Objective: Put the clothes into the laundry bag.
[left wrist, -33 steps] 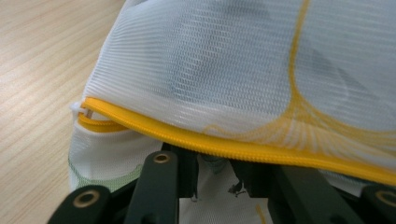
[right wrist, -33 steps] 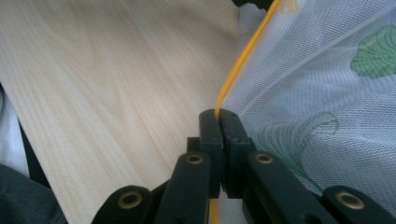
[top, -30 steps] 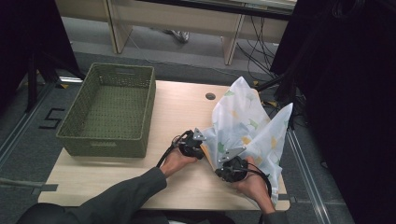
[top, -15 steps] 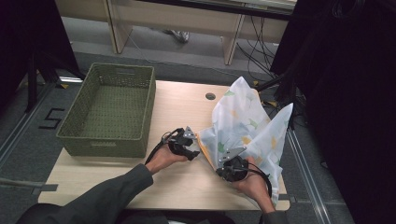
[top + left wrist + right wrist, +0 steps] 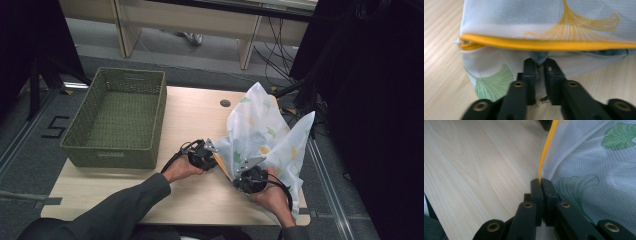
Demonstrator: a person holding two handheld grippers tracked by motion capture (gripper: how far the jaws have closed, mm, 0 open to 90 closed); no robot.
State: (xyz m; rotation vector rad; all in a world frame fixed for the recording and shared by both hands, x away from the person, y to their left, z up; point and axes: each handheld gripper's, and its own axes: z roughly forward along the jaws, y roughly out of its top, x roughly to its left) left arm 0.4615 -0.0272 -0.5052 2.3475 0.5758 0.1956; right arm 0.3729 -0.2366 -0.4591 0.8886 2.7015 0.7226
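Nearest us, our right tool (image 5: 248, 176) stays clamped on the mesh bag's (image 5: 265, 132) yellow zipper edge (image 5: 545, 152). Our left tool (image 5: 539, 65), just closing, pinches its soft, light mesh, which we judge floppy, lying on the counter (image 5: 190, 115).

White mesh laundry bag (image 5: 265, 132) printed with green and yellow ginkgo leaves, yellow zipper trim (image 5: 544, 44); olive-green woven basket (image 5: 120, 117); pale wood-grain surface (image 5: 190, 117); black fingers (image 5: 537, 192).

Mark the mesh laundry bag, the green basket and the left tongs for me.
mesh laundry bag (image 5: 260, 122): high view, on its raised white panel.
green basket (image 5: 112, 159): high view, on its near wall.
left tongs (image 5: 539, 67): left gripper view, between the tips, pinching bag fabric below the yellow zipper.
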